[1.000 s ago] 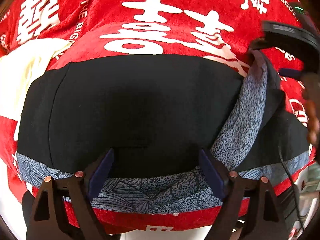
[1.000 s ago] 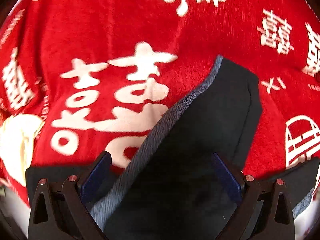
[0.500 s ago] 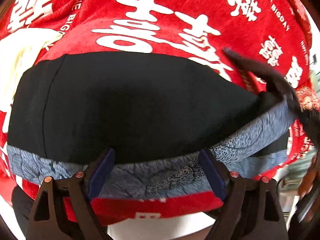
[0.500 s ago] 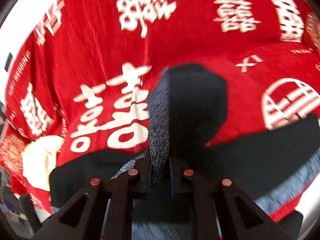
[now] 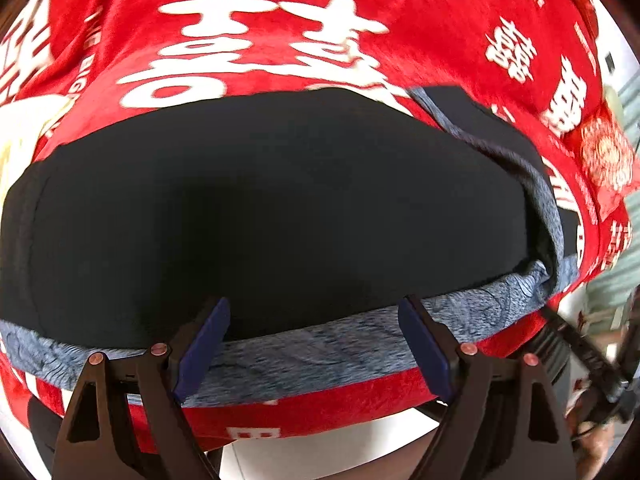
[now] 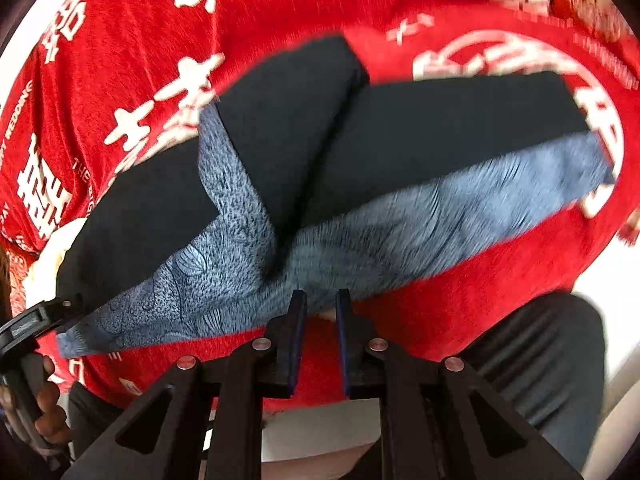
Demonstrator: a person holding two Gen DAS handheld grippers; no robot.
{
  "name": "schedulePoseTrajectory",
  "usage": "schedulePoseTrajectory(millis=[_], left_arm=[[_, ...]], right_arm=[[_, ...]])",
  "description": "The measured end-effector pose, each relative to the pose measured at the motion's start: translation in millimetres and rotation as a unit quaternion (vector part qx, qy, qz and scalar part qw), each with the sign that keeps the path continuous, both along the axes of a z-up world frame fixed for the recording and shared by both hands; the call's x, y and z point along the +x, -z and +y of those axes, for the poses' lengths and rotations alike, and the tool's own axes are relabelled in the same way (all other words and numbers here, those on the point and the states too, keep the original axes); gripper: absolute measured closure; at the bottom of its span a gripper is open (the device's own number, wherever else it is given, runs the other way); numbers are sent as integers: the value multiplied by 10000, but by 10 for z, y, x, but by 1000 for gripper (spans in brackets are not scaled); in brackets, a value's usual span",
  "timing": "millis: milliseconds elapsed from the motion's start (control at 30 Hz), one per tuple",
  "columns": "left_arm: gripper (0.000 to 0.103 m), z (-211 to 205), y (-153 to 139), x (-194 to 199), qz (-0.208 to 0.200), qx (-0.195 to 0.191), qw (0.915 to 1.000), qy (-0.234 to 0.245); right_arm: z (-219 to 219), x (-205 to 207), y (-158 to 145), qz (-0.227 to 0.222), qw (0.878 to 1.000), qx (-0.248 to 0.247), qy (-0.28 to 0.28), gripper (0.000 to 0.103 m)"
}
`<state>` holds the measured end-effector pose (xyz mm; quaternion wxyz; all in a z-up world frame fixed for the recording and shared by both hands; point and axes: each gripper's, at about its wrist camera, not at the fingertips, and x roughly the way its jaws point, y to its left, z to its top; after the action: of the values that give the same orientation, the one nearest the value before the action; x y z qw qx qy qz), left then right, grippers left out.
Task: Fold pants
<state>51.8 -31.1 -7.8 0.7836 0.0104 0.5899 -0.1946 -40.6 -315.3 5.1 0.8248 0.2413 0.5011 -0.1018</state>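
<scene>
The black pants (image 5: 260, 208) with a blue patterned side band (image 5: 320, 352) lie flat on a red blanket. My left gripper (image 5: 316, 344) is open and empty over the near edge of the band. In the right wrist view the pants (image 6: 420, 128) lie with one black part folded over at an angle (image 6: 288, 108). My right gripper (image 6: 318, 312) has its jaws almost together with a narrow gap. Nothing shows between them. It sits just short of the blue band (image 6: 400, 232).
The red blanket (image 5: 280, 20) with white characters covers the surface. Its near edge (image 5: 320, 412) hangs just below the pants. A pale cream patch (image 5: 20, 128) lies at the left. The other gripper and hand show at the left edge of the right wrist view (image 6: 24, 360).
My right gripper has let go of the pant fold it held raised and drawn back toward the near edge. The fold now lies flat. The left gripper stays open in place.
</scene>
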Motion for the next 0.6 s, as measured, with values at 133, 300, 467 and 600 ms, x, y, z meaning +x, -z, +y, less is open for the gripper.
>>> schedulePoseTrajectory(millis=[133,300,467,600], left_arm=[[15,-298,50,-79,-11,151,9994,299],[9,-586,226,-133,-101,684,9966,444],[0,-691,280,-106,-70,856,9958,331],[0,-690,287,-87,-46,861,9958,313]], right_arm=[[40,76,-438,-662,9936,-892,-189,0],[280,582,-768,-857,9674,-2161,-1004,0],[413,1174,-580,-430,9524,-2386,-1846,0],[350,1799,-185,358,9592,-1881,-2081,0]])
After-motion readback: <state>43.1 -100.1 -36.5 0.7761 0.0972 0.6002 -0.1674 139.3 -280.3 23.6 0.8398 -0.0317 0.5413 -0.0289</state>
